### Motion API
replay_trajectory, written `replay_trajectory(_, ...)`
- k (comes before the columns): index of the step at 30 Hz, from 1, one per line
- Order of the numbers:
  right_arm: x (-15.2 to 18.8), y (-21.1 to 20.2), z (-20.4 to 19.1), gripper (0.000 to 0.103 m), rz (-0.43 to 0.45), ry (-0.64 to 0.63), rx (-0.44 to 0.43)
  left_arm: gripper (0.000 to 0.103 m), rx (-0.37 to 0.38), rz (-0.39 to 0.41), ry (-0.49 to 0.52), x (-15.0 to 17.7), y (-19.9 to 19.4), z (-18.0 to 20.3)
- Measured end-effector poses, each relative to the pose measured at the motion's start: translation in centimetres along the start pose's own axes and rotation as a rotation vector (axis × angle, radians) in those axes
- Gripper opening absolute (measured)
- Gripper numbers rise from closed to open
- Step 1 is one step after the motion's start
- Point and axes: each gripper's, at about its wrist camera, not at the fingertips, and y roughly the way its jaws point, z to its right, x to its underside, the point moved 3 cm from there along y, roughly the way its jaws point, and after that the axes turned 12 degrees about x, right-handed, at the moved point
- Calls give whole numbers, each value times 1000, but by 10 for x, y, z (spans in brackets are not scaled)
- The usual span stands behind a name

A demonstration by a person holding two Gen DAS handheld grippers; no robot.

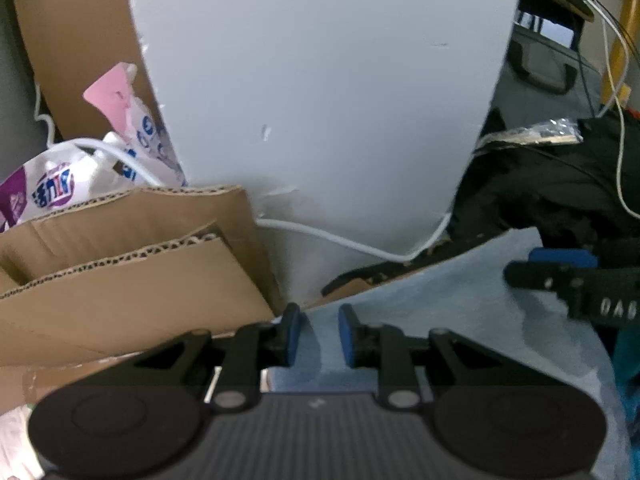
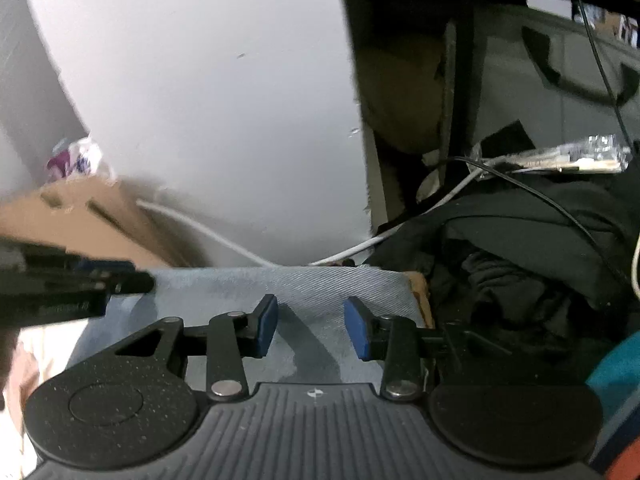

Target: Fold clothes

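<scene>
step: looks like mid-fold — both tools are hovering over the light-blue garment, nothing is being pinched; a judgement, not seen.
cardboard box: sitting far left, flaps standing open; a printed plastic bag is lying in or behind it, can't tell which.
left gripper: fingers are standing apart with a narrow gap, empty, hanging over the garment's left edge beside the box.
garment: lying flat below both tools, far edge running straight along the foot of the white panel, white cable trailing just behind it.
right gripper: fingers are spread wider, empty, hovering near the garment's far right corner.
dark clothes pile: heaped right of the garment, touching its corner; cables are crossing it.
next move: each tool is needing to drop onto an edge or corner and close on a single layer, avoiding the cable and the dark pile.
risk: right tool is working close to the pile, could be snagging the wrong cloth.
</scene>
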Motion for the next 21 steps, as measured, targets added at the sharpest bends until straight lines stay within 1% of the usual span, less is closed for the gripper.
replay_trajectory(1, 0, 2, 0, 37, -1, 3, 6, 24, 0, -2, -3, 1, 1, -1)
replay_trajectory(2, -1, 5, 0, 37, -2, 3, 14, 24, -1, -3, -6, 1, 1, -2)
replay_trajectory(6, 3, 8, -3, 37, 7, -4, 33, 27, 3, 6, -9, 5, -4, -3)
replay_trajectory(10, 5, 16, -5, 37, -27, -40, 51, 28, 13, 14, -12, 8, -13, -4)
replay_trajectory(12, 5, 11, -5, 38, -29, -31, 49, 28, 28, 18, -30, 11, -19, -4)
replay_trajectory(16, 10, -8, -8, 38, -30, -56, 9, 32, 46, 31, -47, 20, -35, 0)
replay_trajectory(21, 26, -35, -21, 38, -10, -136, -48, 40, 63, 46, -63, 39, -50, 7)
